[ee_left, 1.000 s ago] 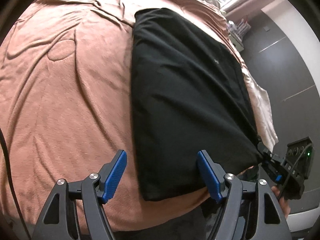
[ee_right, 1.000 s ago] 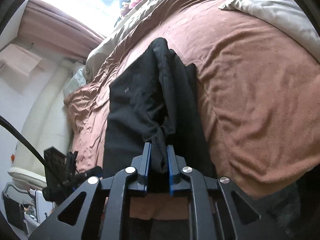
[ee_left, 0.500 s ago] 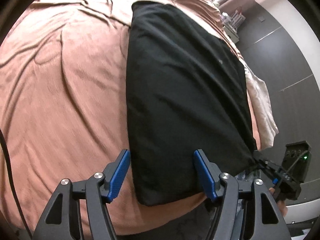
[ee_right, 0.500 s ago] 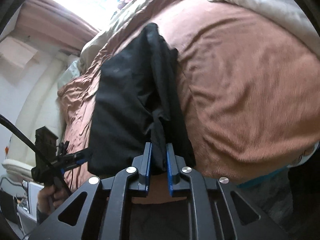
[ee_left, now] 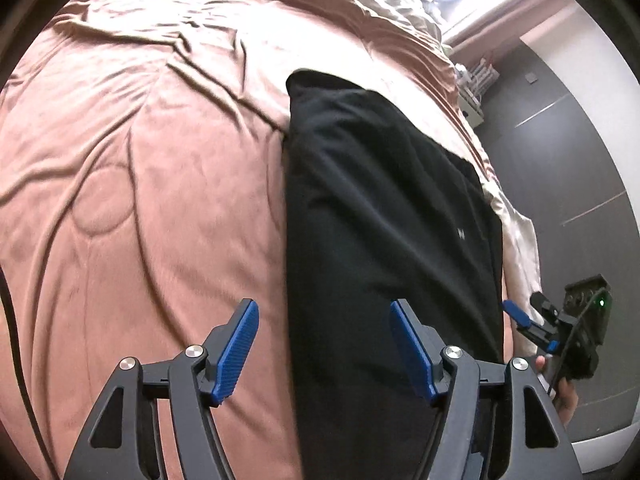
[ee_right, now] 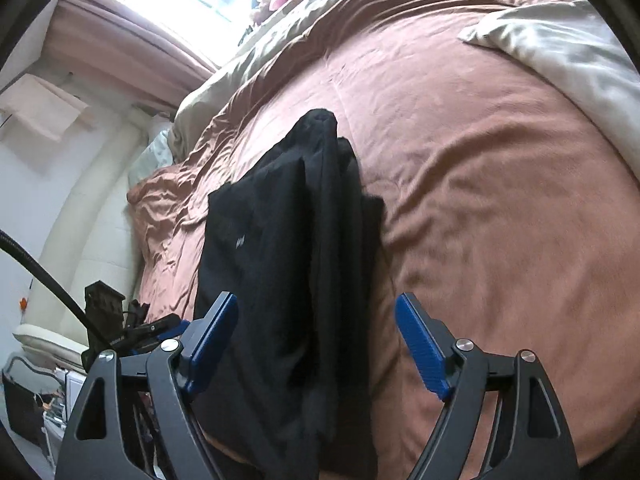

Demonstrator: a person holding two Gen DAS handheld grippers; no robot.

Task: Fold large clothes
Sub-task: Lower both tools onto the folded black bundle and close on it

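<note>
Item, nearest: my right gripper (ee_right: pixel 316 340), jaws opening and now wide, the black garment (ee_right: pixel 288 264) lying between the pads with neither pad pressing on it. I read this as a release.

Item: my left gripper (ee_left: pixel 324 344), jaws wide, nothing gripped; its right-hand pad overlaps the garment's near-left edge in view, and I cannot tell whether it touches.

Item: black garment (ee_left: pixel 384 240), folded into a long narrow strip on the brown bedspread (ee_left: pixel 140 200), close to the bed's side edge. Its near end hangs over the foot of the bed below my grippers. Long axis runs away from me toward the head of the bed; the far end narrows to a rounded corner. In the right wrist view, stacked layers ridge along its right edge.

Step in hand, by my judgement: lengthwise fold laid down, grip let go. Next calls for taking both corners of one end and carrying them along the long axis for a crosswise fold.

Item, farthest: beige quilt (ee_right: pixel 560 48) at the head.
</note>
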